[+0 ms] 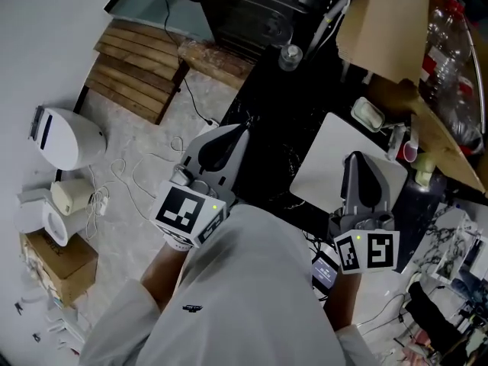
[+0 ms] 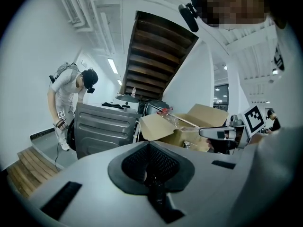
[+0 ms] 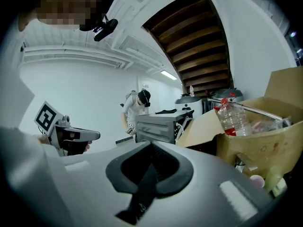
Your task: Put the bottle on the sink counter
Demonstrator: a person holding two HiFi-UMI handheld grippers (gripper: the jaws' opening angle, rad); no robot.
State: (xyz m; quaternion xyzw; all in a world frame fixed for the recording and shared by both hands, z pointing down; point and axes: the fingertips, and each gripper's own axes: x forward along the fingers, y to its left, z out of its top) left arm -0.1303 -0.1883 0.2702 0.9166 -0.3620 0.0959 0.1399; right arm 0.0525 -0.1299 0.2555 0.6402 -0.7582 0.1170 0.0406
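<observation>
Grey plastic and black rubber make up the two grippers held out over a dark counter (image 1: 274,139), seen from above the person's white sleeves. The left gripper (image 1: 245,130) has its jaws pressed together with nothing between them; its own view shows the black pads meeting in one seam. The right gripper (image 1: 354,157) is likewise fully closed and empty, and hovers over a white board (image 1: 324,166) that lies flat on the counter.

The clear bottle (image 1: 290,56) stands upright on the far part of the dark counter, just beside a dark grey machine (image 1: 252,6). It is well apart from both grippers and neither touches it.

To the right, an open cardboard box (image 1: 381,21) holds several plastic bottles (image 1: 450,59); the right gripper view shows one of them with a red cap. On the pale floor to the left are wooden steps (image 1: 137,67) and a white appliance (image 1: 65,139) with loose cables around it.

In the left gripper view, a second person (image 2: 71,98) in a white shirt bends beside the grey machine.
</observation>
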